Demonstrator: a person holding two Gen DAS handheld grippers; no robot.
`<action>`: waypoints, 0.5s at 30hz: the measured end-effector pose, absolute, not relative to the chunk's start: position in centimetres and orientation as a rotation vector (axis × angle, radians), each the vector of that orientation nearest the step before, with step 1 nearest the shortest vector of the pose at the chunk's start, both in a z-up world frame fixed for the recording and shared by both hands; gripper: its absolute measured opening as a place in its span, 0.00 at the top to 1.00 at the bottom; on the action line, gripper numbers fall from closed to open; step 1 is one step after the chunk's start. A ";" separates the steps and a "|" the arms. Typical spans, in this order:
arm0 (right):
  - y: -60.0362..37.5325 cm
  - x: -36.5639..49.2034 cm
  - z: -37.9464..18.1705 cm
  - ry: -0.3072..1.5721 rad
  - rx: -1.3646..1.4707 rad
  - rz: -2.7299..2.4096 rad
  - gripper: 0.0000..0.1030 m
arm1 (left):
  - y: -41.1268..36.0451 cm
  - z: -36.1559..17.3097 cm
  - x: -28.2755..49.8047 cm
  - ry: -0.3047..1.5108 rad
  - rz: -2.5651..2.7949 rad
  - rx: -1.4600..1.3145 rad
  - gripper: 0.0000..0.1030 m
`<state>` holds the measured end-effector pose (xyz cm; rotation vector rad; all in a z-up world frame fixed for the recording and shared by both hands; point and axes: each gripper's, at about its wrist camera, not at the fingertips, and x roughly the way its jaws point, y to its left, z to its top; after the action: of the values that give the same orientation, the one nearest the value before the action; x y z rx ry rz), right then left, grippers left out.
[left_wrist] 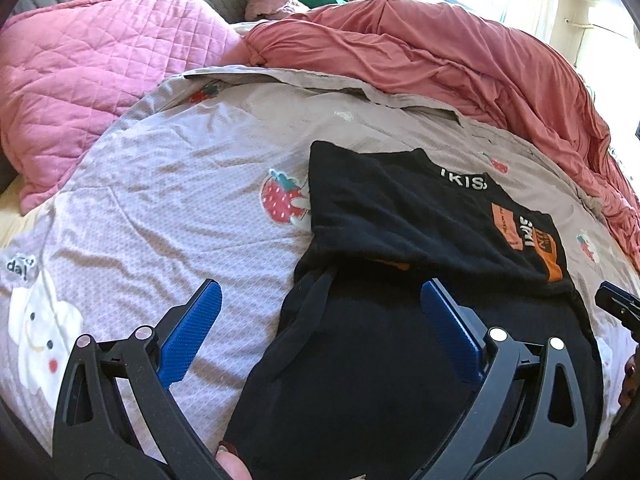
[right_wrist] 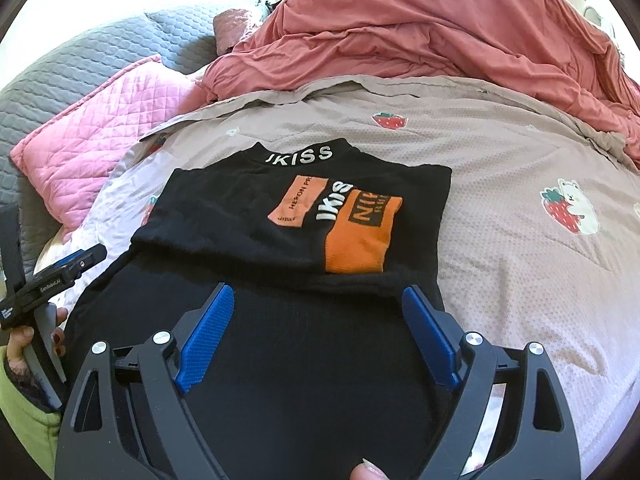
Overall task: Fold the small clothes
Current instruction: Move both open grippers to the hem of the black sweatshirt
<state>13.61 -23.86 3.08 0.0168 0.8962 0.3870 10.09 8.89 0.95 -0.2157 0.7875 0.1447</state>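
Note:
A small black top (right_wrist: pixel 304 248) with orange patches and white lettering lies on the strawberry-print bedspread (right_wrist: pixel 520 160), its upper part folded down over the lower part. My right gripper (right_wrist: pixel 318 300) hovers open above the lower black cloth, with nothing pinched between its blue pads. My left gripper (left_wrist: pixel 320 300) is open too, straddling the left edge of the black top (left_wrist: pixel 400 240), one blue pad over the bedspread (left_wrist: pixel 180 200) and one over the cloth. The left gripper (right_wrist: pixel 86 260) also shows at the left edge of the right wrist view, held by a hand.
A pink quilted pillow (left_wrist: pixel 92 80) lies at the back left and a rumpled salmon duvet (left_wrist: pixel 440 52) runs along the back and right. A grey quilt (right_wrist: pixel 60 72) sits behind the pillow. Bedspread extends to the right of the top.

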 end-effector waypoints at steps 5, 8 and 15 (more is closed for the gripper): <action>-24.4 12.8 3.2 0.900 0.009 0.376 0.17 | 9.3 1.3 8.8 0.787 0.153 -0.233 0.09; -24.8 12.3 3.3 0.903 0.006 0.368 0.17 | 9.6 1.4 8.2 0.793 0.152 -0.247 0.09; -25.7 11.2 3.4 0.919 -0.014 0.365 0.17 | 10.5 0.6 6.9 0.888 0.179 -0.273 0.09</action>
<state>11.18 -25.72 3.36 -0.0140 0.9185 0.3653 6.87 10.49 0.58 -0.2728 0.8881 0.1792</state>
